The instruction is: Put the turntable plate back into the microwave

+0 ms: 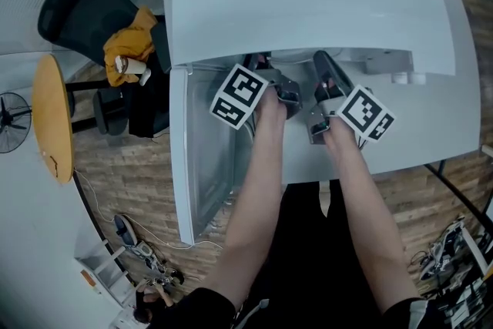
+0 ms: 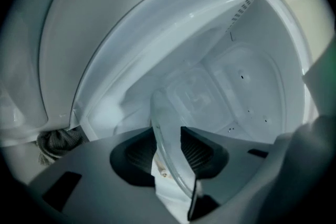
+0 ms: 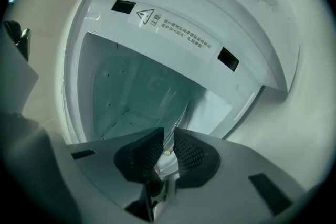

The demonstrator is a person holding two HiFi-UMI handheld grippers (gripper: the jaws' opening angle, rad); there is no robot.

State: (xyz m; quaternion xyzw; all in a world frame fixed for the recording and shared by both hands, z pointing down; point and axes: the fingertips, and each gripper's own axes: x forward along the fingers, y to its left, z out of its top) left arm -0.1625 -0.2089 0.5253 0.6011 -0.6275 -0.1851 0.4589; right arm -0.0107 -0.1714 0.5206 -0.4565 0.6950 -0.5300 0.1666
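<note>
Two rim grips on the turntable plate (image 2: 169, 115) — left gripper (image 2: 167, 152) clamped near 7 o'clock, right gripper (image 3: 168, 150) near 5. Glass: probably heavy, stiff, slick, breakable.

turntable plate (image 2: 169, 128) at microwave (image 1: 308, 4) opening, door (image 1: 196, 158) left

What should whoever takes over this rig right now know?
Left gripper: shut on the rim of the clear round glass turntable plate. Right gripper: shut on the same rim.
Plate sits partly inside the white microwave, its door open, both grippers at the mouth of the cavity.
Done: plate picked up, brought in.
To do: lay it on the cavity floor, let go, pull out. Whether it is seated I cannot tell.
</note>
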